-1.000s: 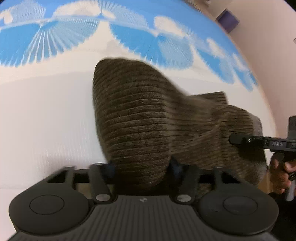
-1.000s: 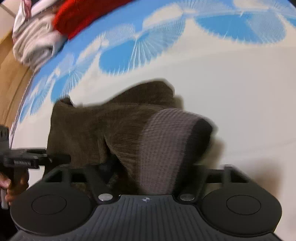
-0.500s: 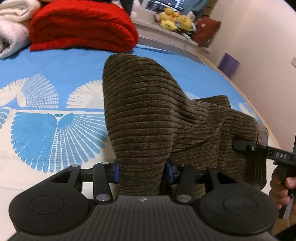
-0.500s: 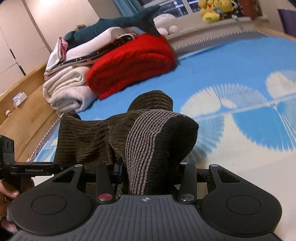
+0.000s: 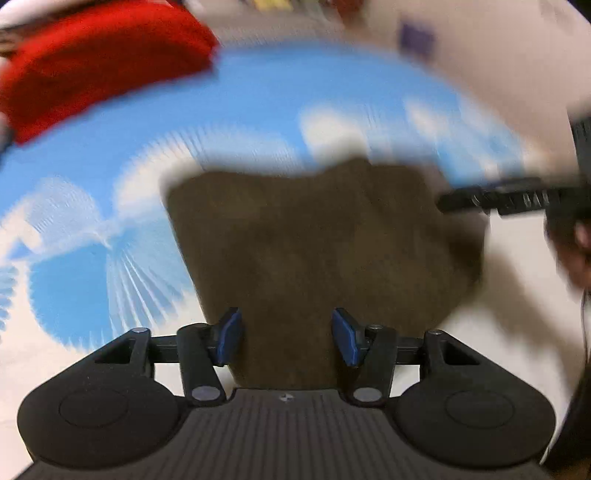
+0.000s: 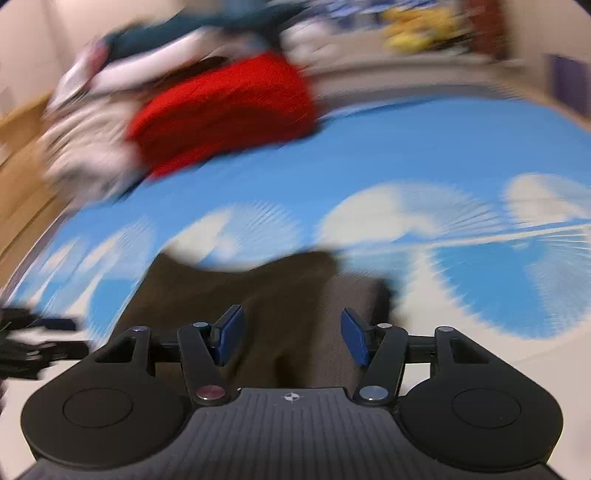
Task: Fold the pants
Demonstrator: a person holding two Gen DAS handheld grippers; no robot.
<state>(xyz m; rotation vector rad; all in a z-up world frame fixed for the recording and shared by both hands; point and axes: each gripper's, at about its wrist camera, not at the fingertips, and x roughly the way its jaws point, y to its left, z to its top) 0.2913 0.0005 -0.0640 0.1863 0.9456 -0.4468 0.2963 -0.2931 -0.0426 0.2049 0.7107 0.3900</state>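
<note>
The brown corduroy pants (image 5: 325, 251) lie in a folded heap on the blue and white bedspread (image 5: 258, 110). My left gripper (image 5: 288, 341) is open, its blue pads apart over the near edge of the pants, holding nothing. My right gripper (image 6: 291, 341) is open too, above the near edge of the pants (image 6: 266, 306) in its own view. The right gripper also shows at the right of the left wrist view (image 5: 509, 199), beside the pants. Both views are blurred by motion.
A folded red blanket (image 6: 229, 110) and a stack of pale linen (image 6: 88, 147) sit at the far end of the bed. A wooden bed frame (image 6: 22, 184) runs along the left. Yellow soft toys (image 6: 417, 29) sit on a ledge behind.
Both grippers have opened and let go of the pants, which dropped from a raised bunch onto the bedspread. Both cameras are moving fast.
</note>
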